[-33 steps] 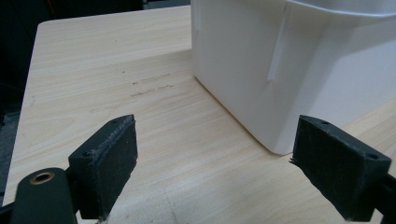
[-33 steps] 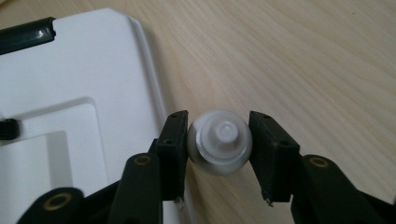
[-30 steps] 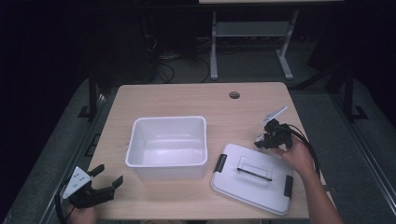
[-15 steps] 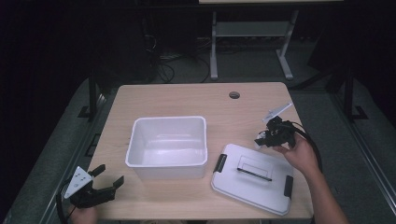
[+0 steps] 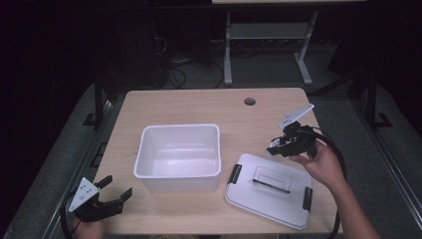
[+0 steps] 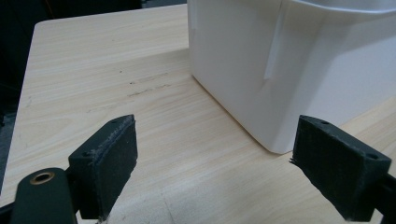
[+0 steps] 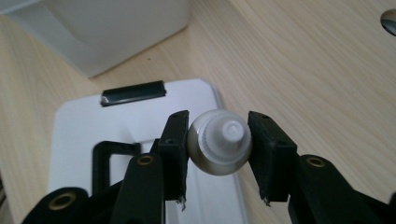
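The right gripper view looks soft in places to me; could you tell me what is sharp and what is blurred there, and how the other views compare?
Right gripper view: the small white bottle between the fingers is reasonably sharp, the white bin behind is blurred. Left gripper view: the fingers are crisp, the bin wall bright and near washed out. High view: the table is evenly lit, the surroundings dark.

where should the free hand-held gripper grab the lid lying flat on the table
Take the lid by its raised black centre handle, coming straight down from above. The lid lies flat, top side up, so its edges offer little; the left hand-held gripper is open.
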The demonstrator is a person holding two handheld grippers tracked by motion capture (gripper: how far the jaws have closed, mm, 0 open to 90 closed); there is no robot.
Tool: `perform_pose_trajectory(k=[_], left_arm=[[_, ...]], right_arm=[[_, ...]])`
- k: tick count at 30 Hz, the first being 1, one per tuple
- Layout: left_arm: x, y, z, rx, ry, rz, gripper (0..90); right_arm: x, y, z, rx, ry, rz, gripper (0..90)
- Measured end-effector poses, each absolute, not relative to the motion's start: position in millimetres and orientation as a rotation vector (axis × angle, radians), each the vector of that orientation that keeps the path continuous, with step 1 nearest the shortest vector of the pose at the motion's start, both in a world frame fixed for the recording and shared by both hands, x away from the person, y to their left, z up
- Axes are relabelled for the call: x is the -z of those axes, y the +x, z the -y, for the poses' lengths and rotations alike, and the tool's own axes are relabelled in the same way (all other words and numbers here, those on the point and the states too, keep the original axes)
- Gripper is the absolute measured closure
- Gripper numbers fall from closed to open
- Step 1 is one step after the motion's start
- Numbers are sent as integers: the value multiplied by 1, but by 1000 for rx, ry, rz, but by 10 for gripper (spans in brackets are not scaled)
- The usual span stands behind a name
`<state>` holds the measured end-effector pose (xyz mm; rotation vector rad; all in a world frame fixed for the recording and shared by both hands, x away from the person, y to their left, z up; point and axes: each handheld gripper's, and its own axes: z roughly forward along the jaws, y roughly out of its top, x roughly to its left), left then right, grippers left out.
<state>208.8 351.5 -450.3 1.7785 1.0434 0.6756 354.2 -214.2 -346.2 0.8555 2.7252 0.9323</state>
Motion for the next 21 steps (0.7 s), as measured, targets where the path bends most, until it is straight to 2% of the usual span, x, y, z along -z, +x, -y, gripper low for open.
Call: perform_pose_trajectory(k=[21], left_arm=[[450, 209, -352, -674, 1774, -1041, 130]], right_arm=[[326, 330, 181, -960, 740, -2788, 598]])
